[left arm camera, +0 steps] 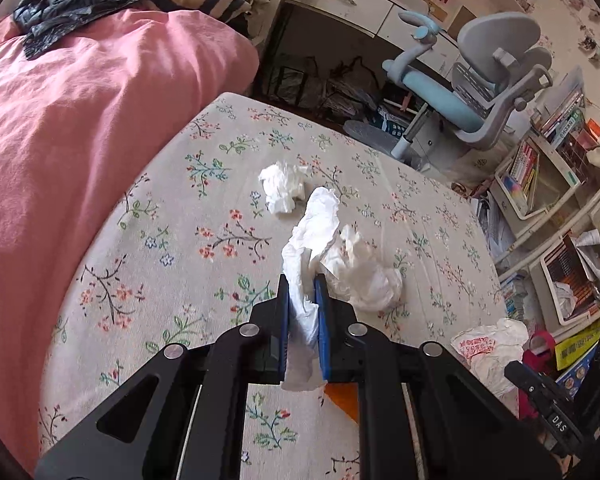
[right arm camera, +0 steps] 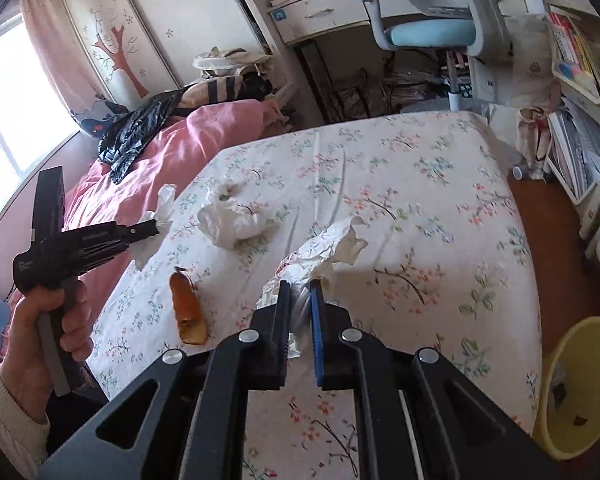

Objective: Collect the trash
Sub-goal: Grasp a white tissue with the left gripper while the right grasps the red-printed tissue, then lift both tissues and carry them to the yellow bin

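Note:
My left gripper point(left arm camera: 302, 286) is shut on a white tissue point(left arm camera: 314, 232) and holds it above the floral bed sheet point(left arm camera: 180, 220). It also shows in the right wrist view point(right arm camera: 146, 229) with the tissue point(right arm camera: 162, 206) in it. My right gripper point(right arm camera: 300, 286) is shut on a crumpled plastic wrapper point(right arm camera: 328, 248); the wrapper also shows in the left wrist view point(left arm camera: 488, 348). Two crumpled tissues lie on the sheet point(left arm camera: 282, 188) point(left arm camera: 368, 272). An orange peel point(right arm camera: 186, 310) lies near the bed's front edge. A yellow trash bin point(right arm camera: 580, 388) stands on the floor at the right.
A pink duvet point(left arm camera: 80, 120) with a black plastic bag point(left arm camera: 84, 0) on it covers the left of the bed. A grey-blue desk chair point(left arm camera: 480, 80) and a desk stand beyond the bed. Bookshelves point(left arm camera: 548, 184) line the right side.

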Tool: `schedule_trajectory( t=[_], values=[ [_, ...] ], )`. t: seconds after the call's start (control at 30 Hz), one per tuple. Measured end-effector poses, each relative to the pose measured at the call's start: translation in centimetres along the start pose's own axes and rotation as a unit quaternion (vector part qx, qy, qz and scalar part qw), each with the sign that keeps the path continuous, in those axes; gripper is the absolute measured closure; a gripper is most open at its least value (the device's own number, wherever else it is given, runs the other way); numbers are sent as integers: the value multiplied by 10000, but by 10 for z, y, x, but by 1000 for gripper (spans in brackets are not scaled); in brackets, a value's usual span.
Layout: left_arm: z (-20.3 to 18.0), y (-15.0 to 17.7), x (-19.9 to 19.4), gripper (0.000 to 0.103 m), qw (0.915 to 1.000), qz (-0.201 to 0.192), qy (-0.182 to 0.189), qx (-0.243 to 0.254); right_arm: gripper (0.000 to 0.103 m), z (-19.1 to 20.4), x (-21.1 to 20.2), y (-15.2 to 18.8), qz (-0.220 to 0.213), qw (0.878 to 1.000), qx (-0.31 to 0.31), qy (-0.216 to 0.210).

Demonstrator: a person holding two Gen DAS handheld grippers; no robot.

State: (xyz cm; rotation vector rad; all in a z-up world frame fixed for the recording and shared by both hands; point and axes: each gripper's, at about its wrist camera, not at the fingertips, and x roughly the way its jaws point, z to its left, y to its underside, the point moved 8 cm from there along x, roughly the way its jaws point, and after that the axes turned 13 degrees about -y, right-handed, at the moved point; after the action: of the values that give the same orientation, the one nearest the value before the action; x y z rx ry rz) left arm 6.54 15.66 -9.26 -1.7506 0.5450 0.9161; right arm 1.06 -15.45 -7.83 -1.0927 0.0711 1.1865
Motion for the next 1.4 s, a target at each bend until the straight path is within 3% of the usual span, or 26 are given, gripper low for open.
schedule_trajectory(
  t=[0.13, 0.2, 0.27, 0.3, 0.47, 0.63, 0.73, 0.77, 0.8, 0.87, 1.13, 1.4],
  values=[
    [5, 16, 2, 92, 9998, 149, -128, 17, 83, -7, -1, 9, 136, 9998, 147, 26],
    [9, 24, 1, 91, 9996, 198, -220, -8, 64, -11, -3, 12, 121, 9997, 206, 41],
    [12, 31, 2, 91, 9992, 260, -309, -32, 56, -14, -4, 14, 90, 9997, 235, 62],
    [15, 34, 3, 89, 9989, 304, -366, -38, 55, -15, -5, 16, 95, 9996, 270, 58],
    [20, 40, 11, 57, 9971, 370, -671, -7, 48, -19, 0, 19, 87, 9993, 352, 88],
    [13, 39, 18, 52, 9953, 285, -881, 286, 46, -22, 10, 25, 175, 9993, 266, 197],
    [11, 37, 19, 56, 9947, 220, -926, 386, 53, -19, 13, 25, 239, 9994, 67, 247],
    [10, 37, 20, 75, 9952, 242, -867, 395, 58, -18, 13, 26, 260, 9994, 33, 223],
    [9, 37, 20, 83, 9957, 300, -784, 386, 67, -16, 14, 27, 266, 9994, -3, 209],
    [11, 37, 20, 91, 9968, 335, -675, 259, 72, -14, 14, 27, 278, 9995, -63, 163],
    [15, 16, -9, 93, 9983, -275, -437, -261, 77, -5, 1, 21, 44, 9998, -193, 35],
    [7, 17, -15, 93, 9985, -337, -326, -296, 77, 0, -7, 23, -47, 9996, -269, -38]
  ],
)
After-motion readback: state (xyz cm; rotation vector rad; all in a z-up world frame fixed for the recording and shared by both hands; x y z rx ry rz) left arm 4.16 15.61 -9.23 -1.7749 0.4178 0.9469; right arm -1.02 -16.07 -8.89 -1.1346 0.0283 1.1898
